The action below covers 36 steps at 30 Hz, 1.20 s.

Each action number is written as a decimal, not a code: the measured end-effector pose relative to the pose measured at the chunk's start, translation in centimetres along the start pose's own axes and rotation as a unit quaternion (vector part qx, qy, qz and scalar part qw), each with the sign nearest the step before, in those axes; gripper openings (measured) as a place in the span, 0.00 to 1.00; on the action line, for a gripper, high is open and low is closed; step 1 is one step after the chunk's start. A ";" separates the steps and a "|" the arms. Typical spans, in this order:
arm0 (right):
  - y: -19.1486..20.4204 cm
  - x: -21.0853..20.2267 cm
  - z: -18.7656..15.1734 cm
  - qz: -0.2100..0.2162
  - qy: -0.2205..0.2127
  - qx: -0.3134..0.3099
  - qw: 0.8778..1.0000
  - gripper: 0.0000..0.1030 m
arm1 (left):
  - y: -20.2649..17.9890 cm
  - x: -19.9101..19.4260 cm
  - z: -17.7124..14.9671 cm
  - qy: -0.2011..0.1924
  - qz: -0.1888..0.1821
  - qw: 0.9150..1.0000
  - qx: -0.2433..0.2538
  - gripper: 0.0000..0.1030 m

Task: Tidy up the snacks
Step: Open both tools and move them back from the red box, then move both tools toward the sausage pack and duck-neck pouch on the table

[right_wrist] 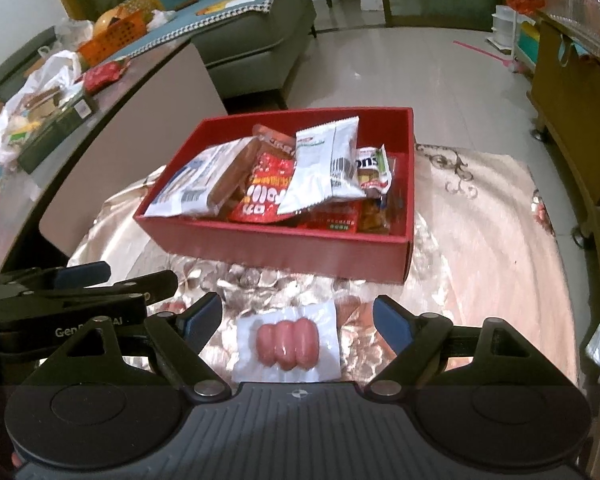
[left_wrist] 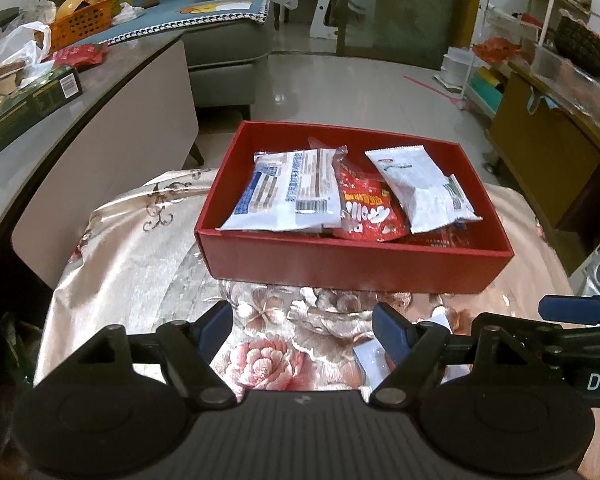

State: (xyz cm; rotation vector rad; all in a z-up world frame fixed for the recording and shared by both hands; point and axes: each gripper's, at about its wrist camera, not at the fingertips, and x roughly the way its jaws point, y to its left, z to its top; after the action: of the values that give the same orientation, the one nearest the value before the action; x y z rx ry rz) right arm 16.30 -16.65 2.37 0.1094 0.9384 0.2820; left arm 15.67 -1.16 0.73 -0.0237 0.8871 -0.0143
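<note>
On floral cloth [left_wrist: 140,264], red box [left_wrist: 352,268] holds snacks

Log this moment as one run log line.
left claw open, empty | right claw open over sausage pack on cloth, not gripped | red box holds snacks

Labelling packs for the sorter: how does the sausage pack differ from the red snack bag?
The sausage pack lies flat on the flowered cloth, outside the red box; the red snack bag sits inside the box, tilted among other packets. The sausage pack is clear and shows three pink sausages; the red snack bag is opaque and printed. Neither is gripped.
</note>
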 end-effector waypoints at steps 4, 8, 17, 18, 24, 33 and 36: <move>-0.1 -0.3 -0.4 -0.001 0.002 0.001 1.000 0.85 | -0.4 -0.5 -0.3 -0.005 0.003 1.000 0.008 0.68; -0.2 -0.5 -0.8 -0.001 0.004 0.002 1.000 0.85 | -0.7 -0.9 -0.5 -0.013 0.003 1.000 0.015 0.68; -0.2 -0.5 -0.9 0.000 0.004 0.002 1.000 0.85 | -1.0 -1.7 -0.6 -0.028 0.009 0.999 0.020 0.68; -0.2 -0.5 -0.9 0.001 0.003 0.002 1.000 0.85 | -1.0 -1.8 -0.6 -0.028 0.008 0.999 0.019 0.68; -0.1 -0.8 -0.8 0.004 0.000 -0.001 1.000 0.85 | -0.9 -1.9 -0.6 -0.030 0.006 0.999 0.017 0.68; -0.2 -0.9 -0.9 0.008 0.002 -0.001 1.000 0.87 | -1.4 -2.3 -0.8 -0.038 0.014 0.999 0.029 0.68; -0.2 -0.9 -0.9 0.008 0.002 -0.001 1.000 0.87 | -1.3 -2.4 -0.8 -0.040 0.013 0.999 0.029 0.69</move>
State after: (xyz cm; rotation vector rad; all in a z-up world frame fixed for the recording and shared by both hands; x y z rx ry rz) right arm 15.11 -17.18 2.54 0.1145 0.9424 0.2973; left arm 13.53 -2.46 2.14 0.0409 0.8070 -0.0145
